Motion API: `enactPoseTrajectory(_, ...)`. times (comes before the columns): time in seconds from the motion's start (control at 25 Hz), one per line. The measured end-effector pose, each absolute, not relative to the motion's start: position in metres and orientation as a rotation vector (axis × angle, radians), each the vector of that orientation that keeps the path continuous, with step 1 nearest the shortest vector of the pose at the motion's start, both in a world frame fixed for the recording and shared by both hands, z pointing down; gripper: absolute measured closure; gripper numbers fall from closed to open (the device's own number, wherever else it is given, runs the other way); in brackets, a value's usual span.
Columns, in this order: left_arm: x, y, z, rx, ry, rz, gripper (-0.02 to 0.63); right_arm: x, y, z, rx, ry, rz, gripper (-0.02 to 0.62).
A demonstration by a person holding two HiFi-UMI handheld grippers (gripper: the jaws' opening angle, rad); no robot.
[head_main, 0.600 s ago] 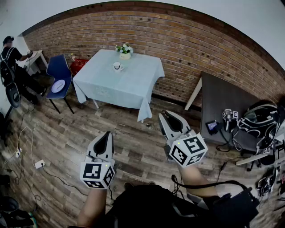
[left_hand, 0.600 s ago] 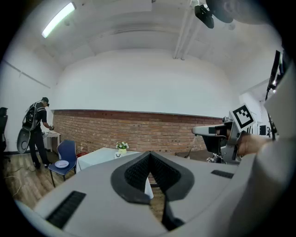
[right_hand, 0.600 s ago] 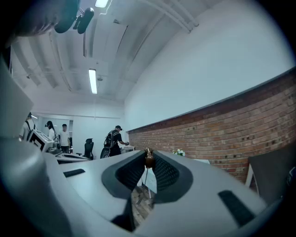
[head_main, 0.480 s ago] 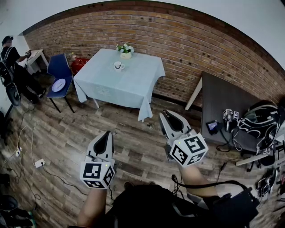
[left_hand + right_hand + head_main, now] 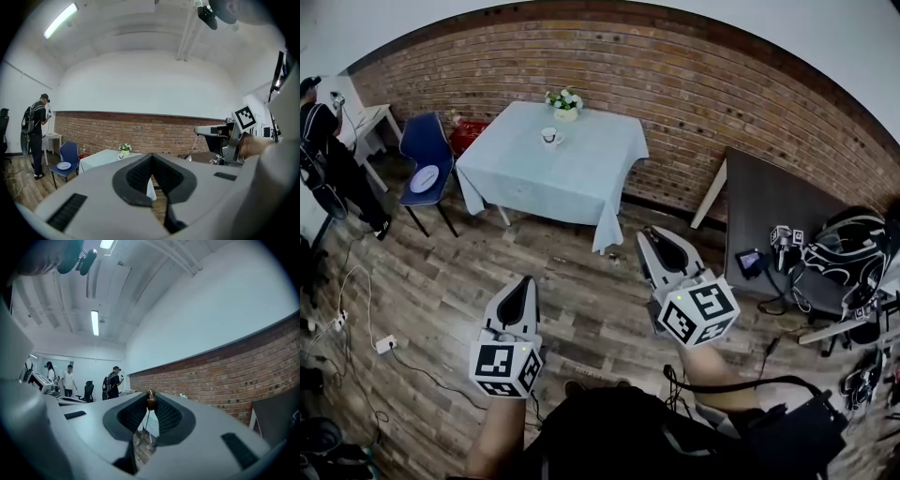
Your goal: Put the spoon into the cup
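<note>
A white cup point(image 5: 549, 138) stands on the light blue-clothed table point(image 5: 546, 184) far ahead by the brick wall; it also shows in the left gripper view as the cup point(image 5: 120, 156). My right gripper point(image 5: 151, 397) is shut on a thin spoon point(image 5: 150, 402), whose brown end sticks out at the jaw tips and whose stem runs down between the pads. In the head view the right gripper point(image 5: 649, 234) is held level over the wooden floor, well short of the table. My left gripper point(image 5: 525, 282) is beside it, shut with nothing in it, as the left gripper point(image 5: 151, 156) view confirms.
A flower pot point(image 5: 565, 103) stands behind the cup. A blue chair point(image 5: 425, 150) with a plate is left of the table, and a dark table point(image 5: 769, 211) with gear is at the right. Cables point(image 5: 356, 309) lie on the floor at the left. A person point(image 5: 326, 141) stands far left.
The person at the far left has straightened up and stepped away from the small desk. Both grippers have barely moved.
</note>
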State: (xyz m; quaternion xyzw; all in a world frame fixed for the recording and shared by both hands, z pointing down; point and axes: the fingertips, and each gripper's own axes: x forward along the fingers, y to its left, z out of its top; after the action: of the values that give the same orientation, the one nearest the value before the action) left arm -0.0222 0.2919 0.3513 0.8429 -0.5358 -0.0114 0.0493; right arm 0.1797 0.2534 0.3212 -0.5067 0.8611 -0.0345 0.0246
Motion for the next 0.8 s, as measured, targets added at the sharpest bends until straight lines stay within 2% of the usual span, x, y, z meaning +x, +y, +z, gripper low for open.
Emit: enactPoseTrajectory(0.8,-0.084,0.281,0.356,2.604,-1.579,-0.091,0.597,0.126,0.248,0.323,-1.629,2.627,-0.116,0.535)
